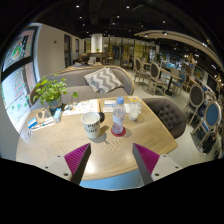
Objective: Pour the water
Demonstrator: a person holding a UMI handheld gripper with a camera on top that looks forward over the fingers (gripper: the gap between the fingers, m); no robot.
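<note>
Gripper (111,165) fingers spread apart and empty, white mug (91,124) and small bottle (119,117) standing beyond them on wooden table (60,145), bottle's contents hard to make out, potted plant (49,93) beside.

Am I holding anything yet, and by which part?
Nothing is held. The gripper is open, its fingers short of the mug and bottle on the table.
</note>
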